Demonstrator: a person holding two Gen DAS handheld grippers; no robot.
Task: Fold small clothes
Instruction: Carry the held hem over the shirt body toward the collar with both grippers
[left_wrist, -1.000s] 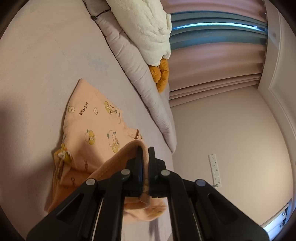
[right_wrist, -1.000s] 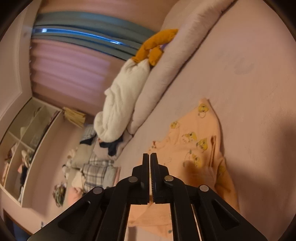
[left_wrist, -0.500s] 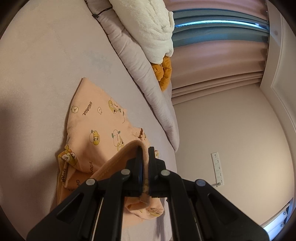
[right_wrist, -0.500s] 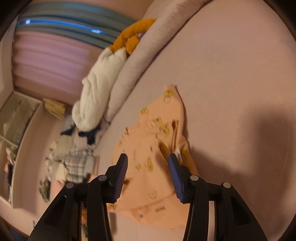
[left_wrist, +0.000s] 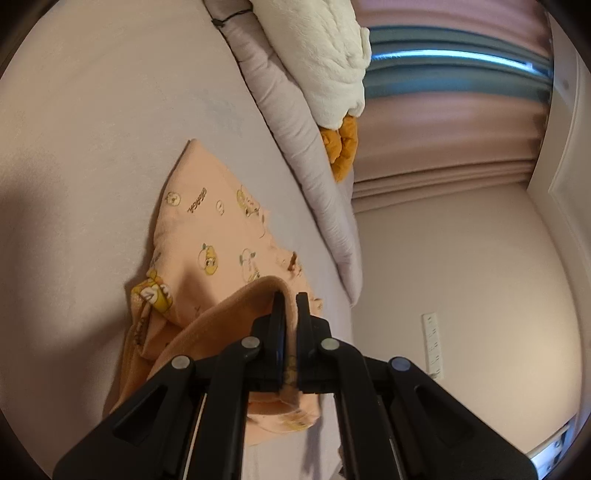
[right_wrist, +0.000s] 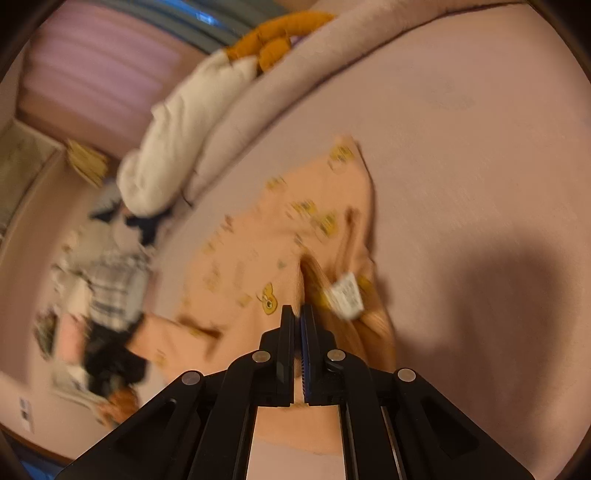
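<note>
The left gripper (left_wrist: 290, 295) pinches the peach shirt's (left_wrist: 207, 221) near edge; the right gripper (right_wrist: 297, 308), pressed together, sits just above it.

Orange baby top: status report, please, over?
Left gripper clamped on orange top, hem lifted. Right gripper shut, grip unclear. Nothing blocking on bed.

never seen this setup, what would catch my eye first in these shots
A peach cartoon-print garment lies rumpled on the pale bed, one edge lifted and pinched in the left gripper. Behind it, a white fluffy blanket and an orange plush toy sit along the bed's far edge.
</note>
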